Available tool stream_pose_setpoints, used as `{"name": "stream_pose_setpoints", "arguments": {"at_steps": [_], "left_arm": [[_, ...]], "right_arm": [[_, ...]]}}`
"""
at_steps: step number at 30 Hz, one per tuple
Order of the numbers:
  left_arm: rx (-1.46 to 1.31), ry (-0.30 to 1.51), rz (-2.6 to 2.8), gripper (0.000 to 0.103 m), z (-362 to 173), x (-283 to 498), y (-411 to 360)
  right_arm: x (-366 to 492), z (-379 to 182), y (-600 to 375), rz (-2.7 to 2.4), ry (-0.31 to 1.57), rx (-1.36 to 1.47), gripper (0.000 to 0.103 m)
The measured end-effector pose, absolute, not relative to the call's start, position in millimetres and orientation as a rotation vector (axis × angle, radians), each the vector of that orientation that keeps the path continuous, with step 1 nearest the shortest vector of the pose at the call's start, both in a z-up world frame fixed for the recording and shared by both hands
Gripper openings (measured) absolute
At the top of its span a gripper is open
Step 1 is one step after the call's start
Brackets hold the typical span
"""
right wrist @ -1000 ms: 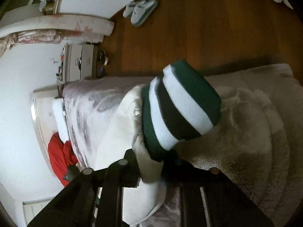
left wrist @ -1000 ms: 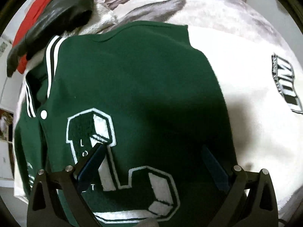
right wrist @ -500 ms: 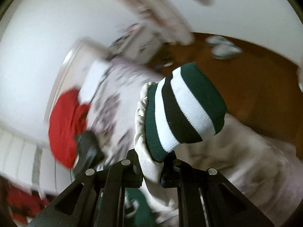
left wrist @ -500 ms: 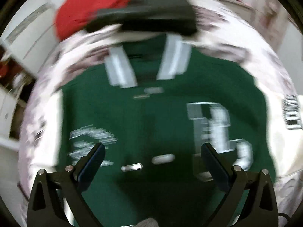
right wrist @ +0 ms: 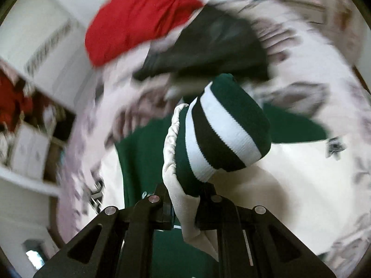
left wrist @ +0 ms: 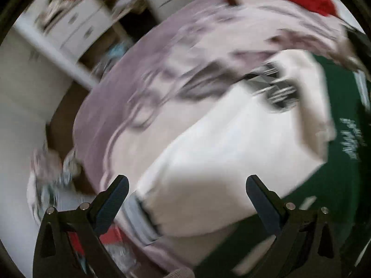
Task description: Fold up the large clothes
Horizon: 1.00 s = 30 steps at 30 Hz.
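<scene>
Lying spread on the bed: green-and-white jacket, its lettering too blurred for reading. Clamping the jacket's striped cuff, raised above the jacket: right hand-held gripper. Hovering over the jacket's white sleeve, jaws wide apart and gripping nothing: left hand-held gripper.
</scene>
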<state>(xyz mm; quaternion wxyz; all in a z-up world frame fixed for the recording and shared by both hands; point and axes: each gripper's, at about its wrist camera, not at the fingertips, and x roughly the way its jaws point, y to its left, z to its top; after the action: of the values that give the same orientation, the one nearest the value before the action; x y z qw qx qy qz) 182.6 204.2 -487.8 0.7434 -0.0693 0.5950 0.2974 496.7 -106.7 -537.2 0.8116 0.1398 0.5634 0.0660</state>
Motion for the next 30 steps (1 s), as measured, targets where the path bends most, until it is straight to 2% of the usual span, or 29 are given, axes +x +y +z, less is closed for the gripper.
{"name": "stream_pose_setpoints", "arguments": {"at_steps": [4, 6, 8, 10, 17, 18, 20, 21, 22, 24, 30], "left_arm": [[-0.406, 1.386, 0.667, 0.103, -532, 132, 245], [-0.546, 1.394, 0.631, 0.103, -551, 116, 255], [-0.701, 1.379, 0.566, 0.103, -566, 101, 269], [-0.805, 1.359, 0.543, 0.103, -576, 89, 280], [-1.042, 1.279, 0.505, 0.1, -618, 90, 303], [-1.008, 1.268, 0.526, 0.094, -617, 98, 303], [-0.862, 1.234, 0.58, 0.049, -611, 119, 306], [-0.819, 1.224, 0.59, 0.038, -608, 127, 309], [-0.812, 1.197, 0.581, 0.024, -602, 135, 317], [-0.762, 1.152, 0.613, 0.017, -588, 150, 339], [-0.764, 1.018, 0.666, 0.018, -573, 191, 476]], "right_arm": [[512, -624, -36, 0.125, 1.366, 0.11, 0.015], [511, -656, -15, 0.168, 1.482, 0.099, 0.029], [503, -653, -19, 0.237, 1.511, 0.194, 0.054], [489, -642, -27, 0.284, 1.518, 0.277, 0.064], [432, -605, -62, 0.232, 1.557, 0.308, 0.064], [431, -607, -66, 0.215, 1.567, 0.319, 0.064], [427, -612, -78, 0.184, 1.584, 0.359, 0.064], [421, -614, -79, 0.164, 1.593, 0.381, 0.064], [416, -617, -80, 0.146, 1.602, 0.393, 0.064], [408, -622, -83, 0.122, 1.605, 0.401, 0.064], [380, -626, -61, 0.067, 1.519, 0.424, 0.064]]}}
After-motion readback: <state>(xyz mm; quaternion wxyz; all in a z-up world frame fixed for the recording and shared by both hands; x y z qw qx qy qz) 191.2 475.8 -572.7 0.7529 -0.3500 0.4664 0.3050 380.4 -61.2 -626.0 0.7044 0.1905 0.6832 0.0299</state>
